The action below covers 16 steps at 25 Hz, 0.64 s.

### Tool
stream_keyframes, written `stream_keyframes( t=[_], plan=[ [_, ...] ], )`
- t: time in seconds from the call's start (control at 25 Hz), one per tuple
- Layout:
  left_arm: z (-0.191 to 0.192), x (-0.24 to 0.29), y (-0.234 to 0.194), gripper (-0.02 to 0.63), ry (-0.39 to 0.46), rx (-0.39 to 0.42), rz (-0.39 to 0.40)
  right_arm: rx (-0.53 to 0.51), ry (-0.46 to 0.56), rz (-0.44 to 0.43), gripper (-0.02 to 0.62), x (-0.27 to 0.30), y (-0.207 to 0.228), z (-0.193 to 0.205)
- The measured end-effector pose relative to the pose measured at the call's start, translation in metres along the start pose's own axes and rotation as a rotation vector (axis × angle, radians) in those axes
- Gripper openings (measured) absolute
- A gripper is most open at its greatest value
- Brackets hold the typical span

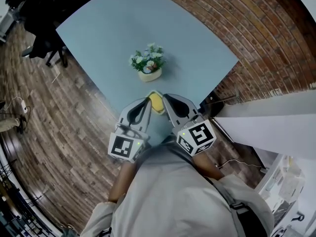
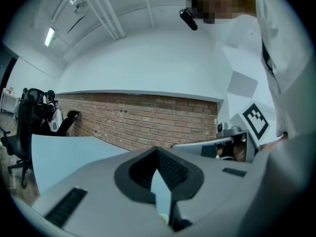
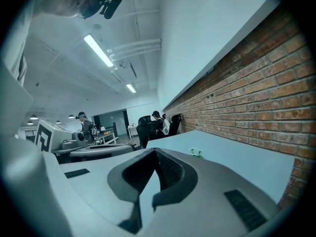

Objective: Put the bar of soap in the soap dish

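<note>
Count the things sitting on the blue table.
2. A small potted plant stands near the middle of the table; a yellow bar lies at its near edge, between the left gripper and the right gripper. Those may hide more there.

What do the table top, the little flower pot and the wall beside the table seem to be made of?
Table top: probably painted or laminated board; flat, even pale blue, matte, no grain.
Flower pot: likely glazed ceramic or plastic; smooth cream surface, too small to tell.
Wall: red brick, rough, with visible mortar lines.
</note>
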<state>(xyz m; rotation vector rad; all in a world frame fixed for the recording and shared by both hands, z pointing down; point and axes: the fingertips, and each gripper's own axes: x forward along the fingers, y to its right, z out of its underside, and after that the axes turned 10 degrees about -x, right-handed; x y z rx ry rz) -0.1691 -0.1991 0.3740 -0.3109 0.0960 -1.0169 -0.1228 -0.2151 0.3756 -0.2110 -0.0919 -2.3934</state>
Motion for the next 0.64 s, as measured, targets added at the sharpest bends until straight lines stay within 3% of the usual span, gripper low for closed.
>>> stream_keyframes(
  t=[0.48, 0.64],
  plan=[
    [-0.0012, -0.0028, 0.0007, 0.003, 0.016, 0.029, 0.015, -0.01, 0.018, -0.001, 0.013, -0.0047, -0.0043, -0.009],
    [0.0027, -0.0063, 0.0027, 0.003, 0.007, 0.005, 0.026, -0.01, 0.01, 0.009, 0.012, -0.0094, -0.007, -0.0077]
  ],
)
